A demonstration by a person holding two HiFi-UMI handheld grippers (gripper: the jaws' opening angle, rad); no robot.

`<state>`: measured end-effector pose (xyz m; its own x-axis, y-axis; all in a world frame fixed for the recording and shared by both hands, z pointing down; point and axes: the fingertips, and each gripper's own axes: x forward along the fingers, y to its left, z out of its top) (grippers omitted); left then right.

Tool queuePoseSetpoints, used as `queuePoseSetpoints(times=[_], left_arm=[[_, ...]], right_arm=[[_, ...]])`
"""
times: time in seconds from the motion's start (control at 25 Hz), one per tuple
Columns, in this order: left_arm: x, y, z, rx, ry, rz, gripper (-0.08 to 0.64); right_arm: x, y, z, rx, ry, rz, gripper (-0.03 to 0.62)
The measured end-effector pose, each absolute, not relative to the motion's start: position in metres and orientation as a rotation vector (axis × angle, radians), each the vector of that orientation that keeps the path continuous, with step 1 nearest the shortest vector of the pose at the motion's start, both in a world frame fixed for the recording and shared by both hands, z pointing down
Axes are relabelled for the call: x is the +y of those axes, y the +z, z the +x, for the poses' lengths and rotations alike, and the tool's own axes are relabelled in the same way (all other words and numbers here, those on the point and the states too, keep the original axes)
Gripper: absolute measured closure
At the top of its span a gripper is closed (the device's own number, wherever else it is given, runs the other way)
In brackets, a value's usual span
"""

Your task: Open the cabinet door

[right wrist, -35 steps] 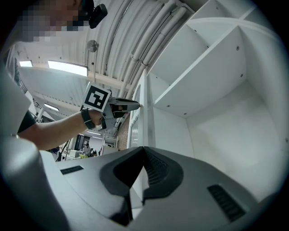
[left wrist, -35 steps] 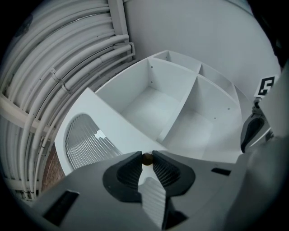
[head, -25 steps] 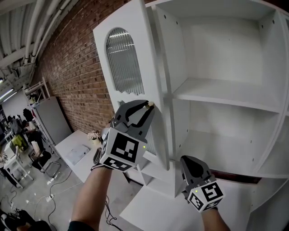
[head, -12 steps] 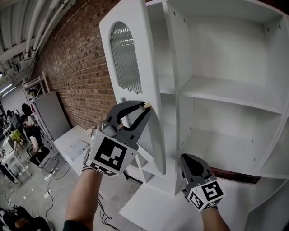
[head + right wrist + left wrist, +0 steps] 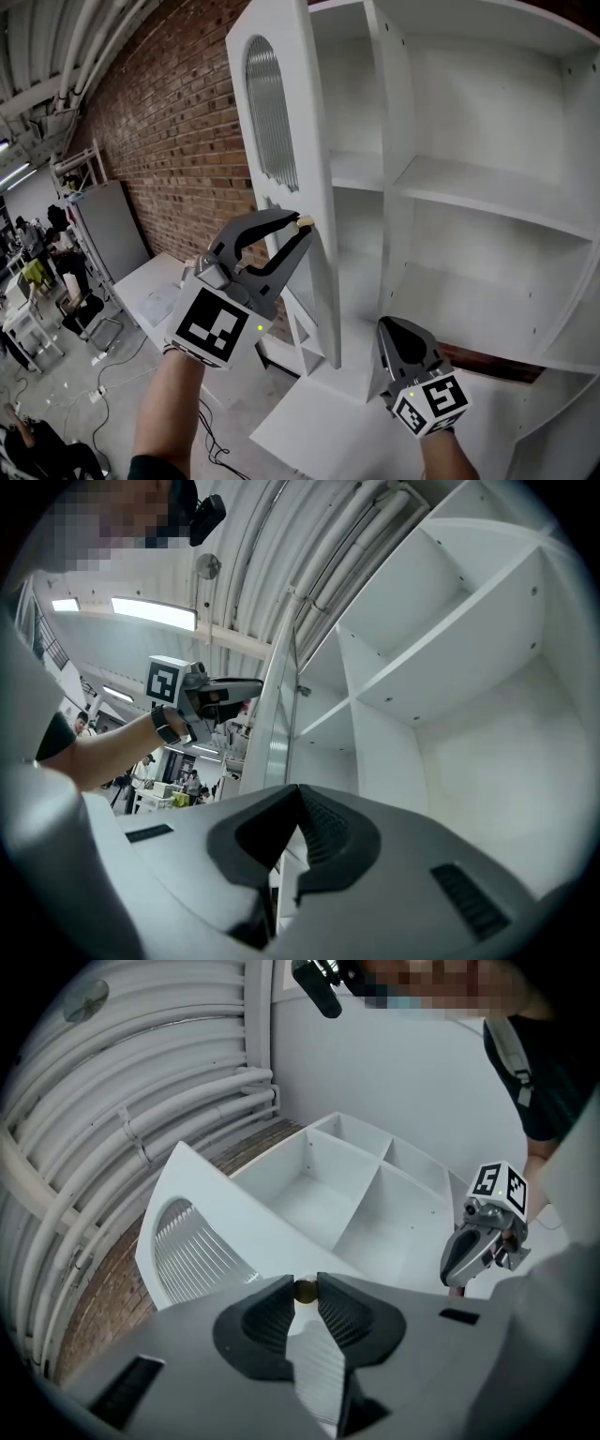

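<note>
Head view, one door (image 5: pixel 302 131) ajar, left claw (image 5: pixel 300 225) pinching knob (image 5: pixel 305 1290)

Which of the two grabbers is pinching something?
The left gripper: its jaws are closed on the small round knob of the cabinet door. The right gripper hangs lower down, jaws shut with nothing between them.
</note>
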<state>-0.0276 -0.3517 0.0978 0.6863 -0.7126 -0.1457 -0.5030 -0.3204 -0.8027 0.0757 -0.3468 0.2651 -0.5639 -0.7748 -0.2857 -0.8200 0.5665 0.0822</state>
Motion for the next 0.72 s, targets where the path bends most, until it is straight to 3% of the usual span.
queuePoseSetpoints(times=[0.72], left_arm=[[-0.317, 0.097, -0.1, 0.933, -0.281, -2.007, 0.477]], right_arm=[[-0.334, 0.262, 0.031, 2.619, 0.321, -1.281, 0.589]])
